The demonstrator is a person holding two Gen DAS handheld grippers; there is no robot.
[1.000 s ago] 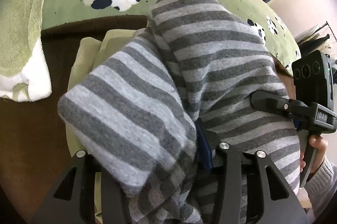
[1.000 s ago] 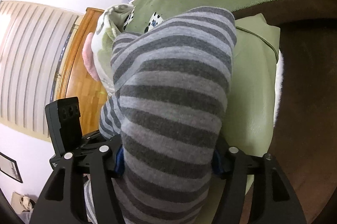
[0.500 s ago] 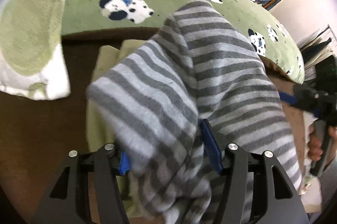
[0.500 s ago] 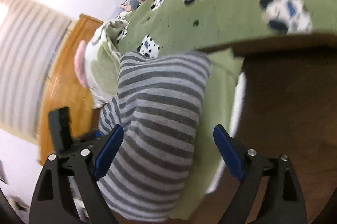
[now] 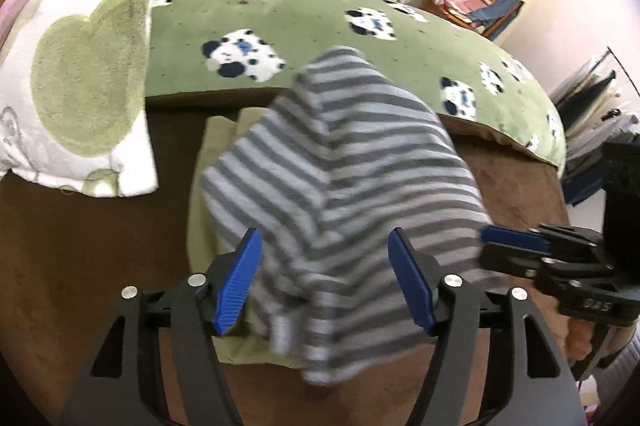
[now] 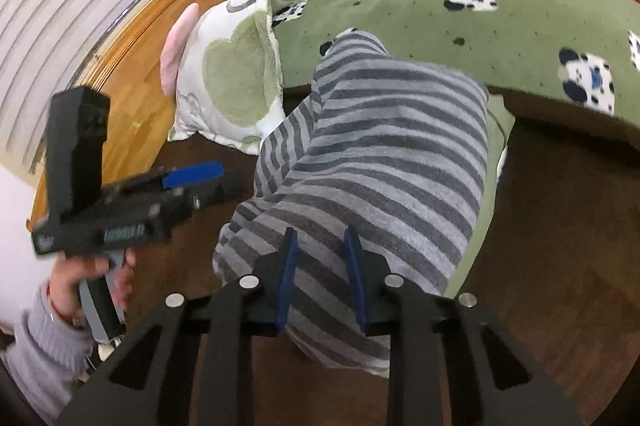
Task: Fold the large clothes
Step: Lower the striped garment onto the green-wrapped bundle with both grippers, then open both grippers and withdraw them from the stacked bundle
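Striped garment [image 5: 352, 161] lower now, brown bed [image 5: 80, 246] more exposed

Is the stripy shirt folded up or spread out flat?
Folded. The striped shirt lies doubled over in a compact bundle on a folded green garment.

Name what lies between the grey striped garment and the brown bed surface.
A folded pale green cloth lies under the striped garment, on the brown surface. The left wrist view shows its edge at the garment's left; the right wrist view shows it at the right.
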